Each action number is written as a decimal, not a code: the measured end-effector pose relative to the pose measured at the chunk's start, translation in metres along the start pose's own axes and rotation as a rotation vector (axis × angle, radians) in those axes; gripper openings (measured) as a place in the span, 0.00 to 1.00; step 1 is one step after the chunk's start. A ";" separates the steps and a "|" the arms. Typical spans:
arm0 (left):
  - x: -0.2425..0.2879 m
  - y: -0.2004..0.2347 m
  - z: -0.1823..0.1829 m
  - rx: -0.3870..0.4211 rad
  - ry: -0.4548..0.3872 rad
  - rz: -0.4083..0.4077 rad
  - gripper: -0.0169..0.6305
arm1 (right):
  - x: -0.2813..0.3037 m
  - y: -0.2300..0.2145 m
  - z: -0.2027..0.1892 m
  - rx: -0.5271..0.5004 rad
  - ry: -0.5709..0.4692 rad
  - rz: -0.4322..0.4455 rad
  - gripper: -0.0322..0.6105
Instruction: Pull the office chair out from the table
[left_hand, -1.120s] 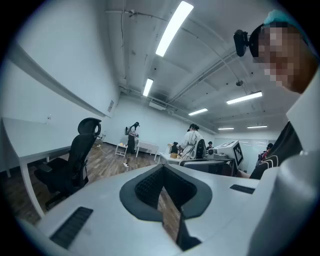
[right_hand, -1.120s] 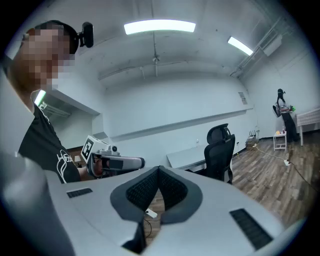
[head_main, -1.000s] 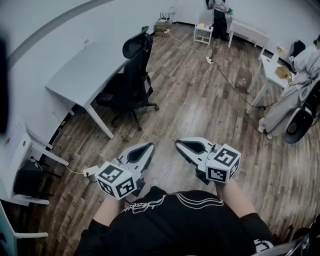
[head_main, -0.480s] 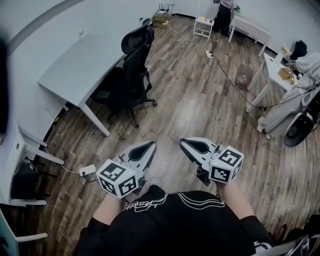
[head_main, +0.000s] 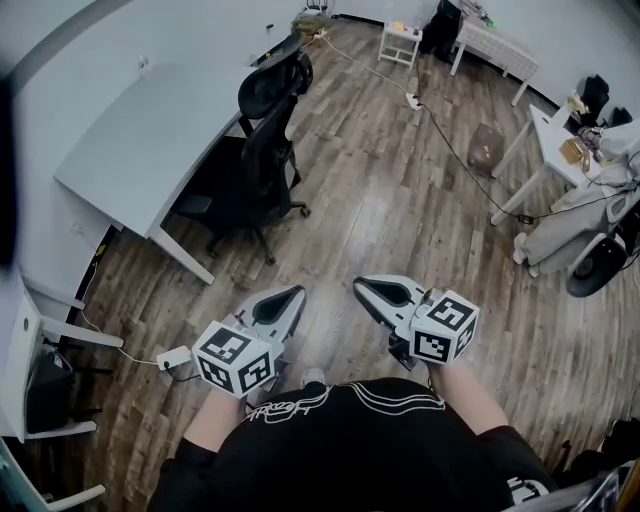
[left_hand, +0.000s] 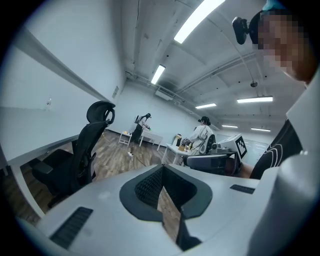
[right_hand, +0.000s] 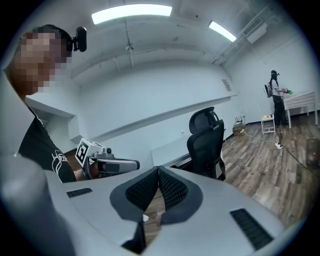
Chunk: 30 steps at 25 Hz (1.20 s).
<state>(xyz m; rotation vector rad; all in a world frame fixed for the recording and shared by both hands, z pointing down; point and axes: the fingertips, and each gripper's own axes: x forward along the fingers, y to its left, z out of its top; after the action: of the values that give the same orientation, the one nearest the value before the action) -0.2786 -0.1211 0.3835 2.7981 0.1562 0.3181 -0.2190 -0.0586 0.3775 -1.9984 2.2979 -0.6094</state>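
A black office chair with a headrest stands tucked against the long edge of a pale grey table by the left wall, its seat partly under the top. My left gripper and right gripper hang side by side over the wood floor, well short of the chair, both shut and empty. In the left gripper view the chair stands at the left beyond the left gripper. In the right gripper view the chair and table lie beyond the right gripper.
A power strip with a cable lies on the floor at the left, near a white shelf unit. A black cord crosses the floor to a white desk at the right. A small white cart and people stand at the far end.
Both grippers have been carried forward toward the chair and table, which now look nearer and larger. The jaws of both stay shut. The chair has not moved.
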 end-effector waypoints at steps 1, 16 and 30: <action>0.003 0.009 0.002 -0.004 0.005 -0.008 0.04 | 0.007 -0.005 0.001 0.002 0.007 -0.011 0.11; 0.075 0.059 0.033 0.004 0.035 -0.050 0.04 | 0.018 -0.089 0.042 0.038 -0.057 -0.091 0.11; 0.270 0.057 0.065 0.021 0.060 0.040 0.04 | -0.038 -0.281 0.092 0.030 -0.054 -0.053 0.11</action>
<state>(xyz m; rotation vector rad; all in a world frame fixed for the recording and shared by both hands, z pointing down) 0.0022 -0.1563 0.3959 2.8168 0.1179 0.4122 0.0787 -0.0731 0.3720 -2.0421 2.1987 -0.5825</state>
